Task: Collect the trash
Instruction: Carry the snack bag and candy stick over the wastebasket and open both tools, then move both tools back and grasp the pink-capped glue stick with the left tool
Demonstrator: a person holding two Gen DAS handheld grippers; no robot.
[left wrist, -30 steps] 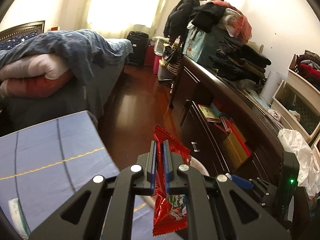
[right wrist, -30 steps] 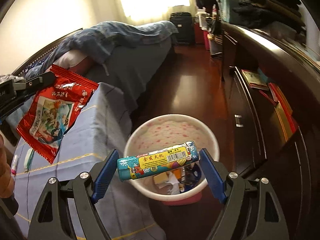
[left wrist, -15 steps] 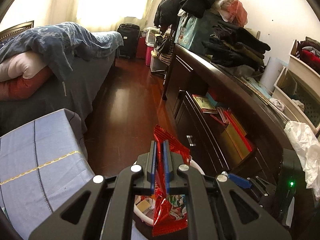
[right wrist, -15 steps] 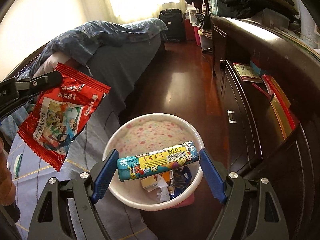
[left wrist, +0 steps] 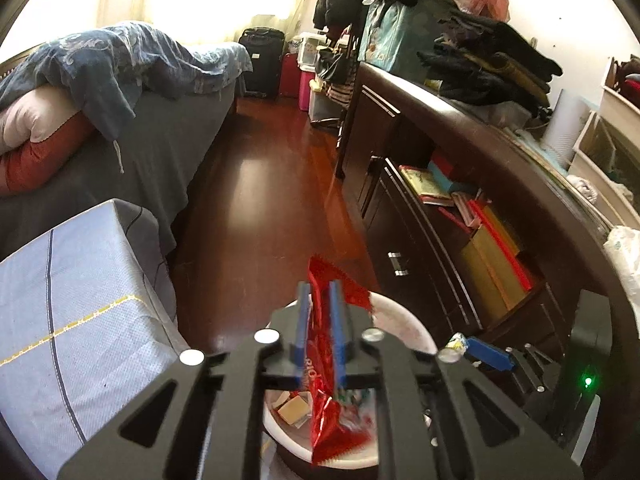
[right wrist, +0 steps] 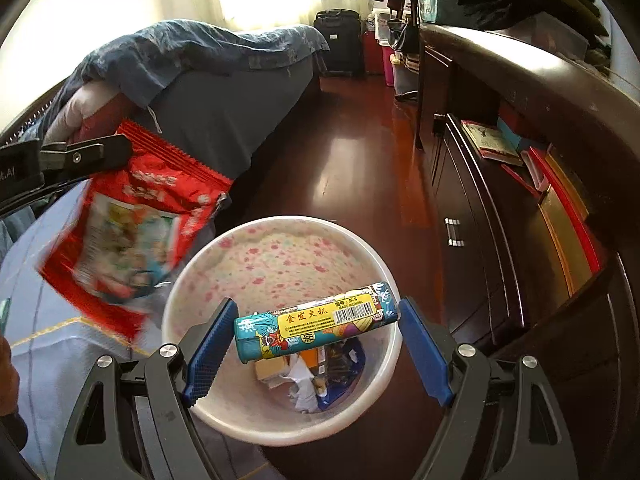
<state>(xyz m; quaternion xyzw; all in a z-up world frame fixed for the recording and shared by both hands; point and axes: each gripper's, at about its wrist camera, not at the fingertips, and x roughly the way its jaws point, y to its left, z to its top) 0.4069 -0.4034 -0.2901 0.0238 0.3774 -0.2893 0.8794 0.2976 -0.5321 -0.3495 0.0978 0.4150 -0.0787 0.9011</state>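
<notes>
Red foil caught the light first: the snack wrapper (left wrist: 320, 344) sat pinched between the 2 blue pads (left wrist: 301, 320) of the left gripper (left wrist: 319, 322), jaws drawn almost together on it, its crimped top edge poking out past the fingertips and its lower end hanging down behind them, blurred. Directly below that gripper sat the white bin (left wrist: 404, 330), its rim curving out on both sides of the fingers, with scraps of card and paper visible inside.

From the right gripper's (right wrist: 308, 344) side, the same wrapper (right wrist: 132, 236) hung up and to the left of the fingers, just over the bin's near-left rim (right wrist: 172, 304), clamped at its top corner by the black left gripper (right wrist: 86, 154). The right gripper's jaws stood wide apart, and a teal and yellow lighter (right wrist: 316, 322) with a barcode label lay crosswise in the gap; its right end sat just beside the right pad (right wrist: 422, 350), its left end close to the left pad, though I could not tell whether either pad actually pressed on it. Below the lighter, the pink-speckled inside of the bin held crumpled paper and a dark blue wrapper (right wrist: 344, 368). Left of both grippers ran a blue checked cloth (left wrist: 60, 300), and to the right a dark wood cabinet (right wrist: 500, 240).
</notes>
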